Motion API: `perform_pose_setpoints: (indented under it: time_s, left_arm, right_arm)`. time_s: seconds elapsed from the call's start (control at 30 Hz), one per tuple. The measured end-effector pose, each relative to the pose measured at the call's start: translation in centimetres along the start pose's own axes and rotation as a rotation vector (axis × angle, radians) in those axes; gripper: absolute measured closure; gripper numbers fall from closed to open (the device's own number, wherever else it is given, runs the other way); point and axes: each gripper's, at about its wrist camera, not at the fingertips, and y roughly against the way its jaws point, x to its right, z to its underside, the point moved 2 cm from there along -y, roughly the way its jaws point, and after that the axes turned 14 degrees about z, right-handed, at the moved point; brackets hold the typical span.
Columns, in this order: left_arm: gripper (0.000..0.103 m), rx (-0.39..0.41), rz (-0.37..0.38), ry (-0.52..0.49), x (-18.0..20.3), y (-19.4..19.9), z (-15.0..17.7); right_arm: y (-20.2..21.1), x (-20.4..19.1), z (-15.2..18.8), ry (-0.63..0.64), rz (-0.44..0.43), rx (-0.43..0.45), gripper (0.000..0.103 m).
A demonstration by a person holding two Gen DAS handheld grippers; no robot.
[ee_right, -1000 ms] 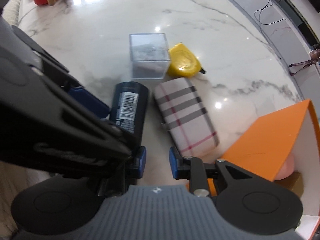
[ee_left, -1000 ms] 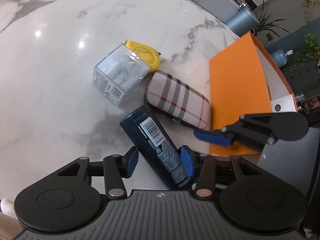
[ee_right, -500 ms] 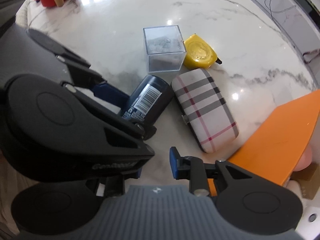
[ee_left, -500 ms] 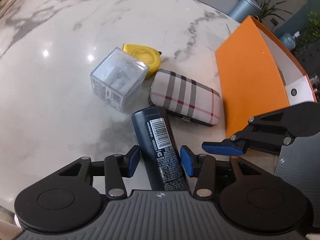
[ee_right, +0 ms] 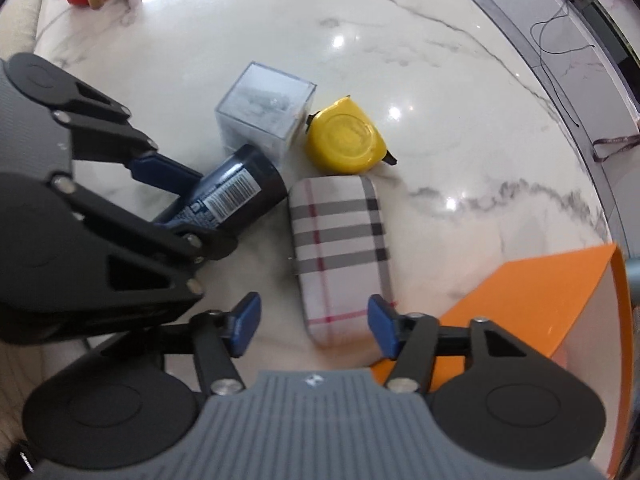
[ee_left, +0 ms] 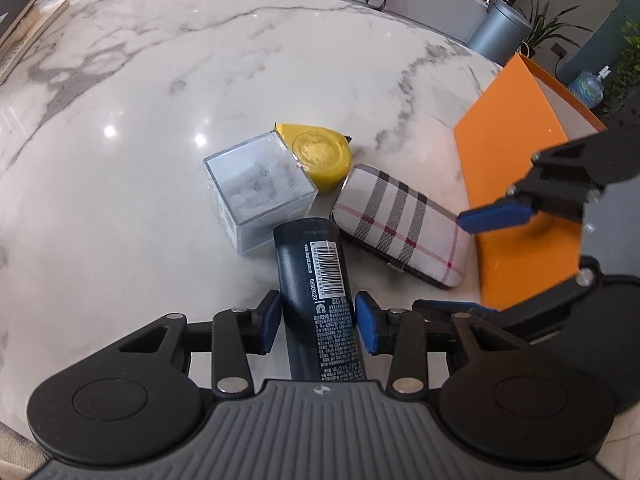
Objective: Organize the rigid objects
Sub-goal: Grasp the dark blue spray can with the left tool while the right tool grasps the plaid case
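Left claw [ee_left: 316, 322] grips the dark blue cylindrical bottle [ee_left: 316, 280] — long axis toward twelve o'clock; right claw [ee_right: 312, 330] gapes, straddling the plaid rectangular case [ee_right: 340, 248] lying lengthwise on the marble bench [ee_left: 160, 80].

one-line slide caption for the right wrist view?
Right gripper, fingers open, straddles the plaid case; left gripper holds the dark can.

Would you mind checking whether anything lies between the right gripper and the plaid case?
Nothing visible does. The right gripper is open, its pads on either side of the near end of the plaid case. The dark bottle, between the left gripper's pads, lies off to the side.
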Motion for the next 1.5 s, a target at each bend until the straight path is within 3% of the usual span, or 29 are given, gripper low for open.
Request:
perform_pose_setpoints:
  time_s: [0.47,0.8,0.93,1.27,1.5]
  left_arm:
    - [0.058,0.011,0.042,0.036,-0.7,-0.1,-0.2]
    - [0.058,0.015,0.058,0.081,-1.5,0.3,-0.1]
    - [0.058,0.023,0.052,0.099,-1.9,0.4,-0.2]
    - [0.058,0.034,0.003,0.104,-2.2,1.1,0.3]
    - [0.058,-0.012,-0.031,0.021,-1.0,1.1,1.0]
  right_arm:
    - [-3.5,1.4,-1.6,0.088,-0.068,-0.068,0.028]
    - [-5.3,1.3,-3.3,0.093,-0.074,-0.149,0.027]
    - [-5.5,1.5,-3.4,0.013,-0.094,-0.168,0.036]
    - [-3.7,-1.1,-0.5,-0.175,-0.122,-0.150,0.038]
    - [-2.1,-3.3,2.3,-0.332,-0.162,-0.101,0.038]
